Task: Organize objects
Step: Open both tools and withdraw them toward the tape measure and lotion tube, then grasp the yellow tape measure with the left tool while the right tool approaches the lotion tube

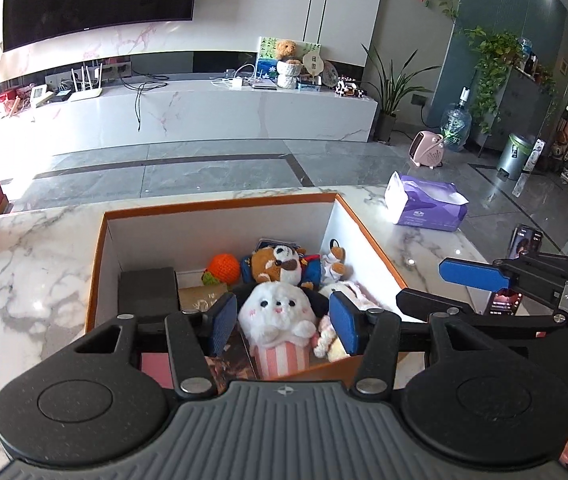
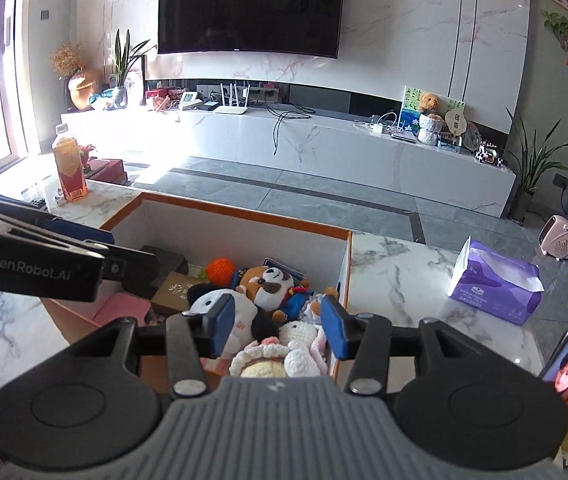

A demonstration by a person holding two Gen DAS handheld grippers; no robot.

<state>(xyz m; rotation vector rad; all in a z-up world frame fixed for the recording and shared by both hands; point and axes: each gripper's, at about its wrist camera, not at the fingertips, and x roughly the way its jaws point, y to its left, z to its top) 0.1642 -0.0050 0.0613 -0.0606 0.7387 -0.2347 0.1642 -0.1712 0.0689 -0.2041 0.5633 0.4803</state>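
Marble table (image 1: 36, 248) carries our orange-rimmed box (image 1: 220, 202) of plush toys (image 1: 280, 316) at twelve o'clock. We keep left gripper (image 1: 282, 322) and right gripper (image 2: 274, 330) half open above them, gripping nothing.

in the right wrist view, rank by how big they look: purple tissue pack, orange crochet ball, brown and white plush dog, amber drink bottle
1. Purple tissue pack, largest.
2. Brown and white plush dog and amber drink bottle look about alike; the bottle stands farther off, so no ranking.
3. Orange crochet ball, smallest.
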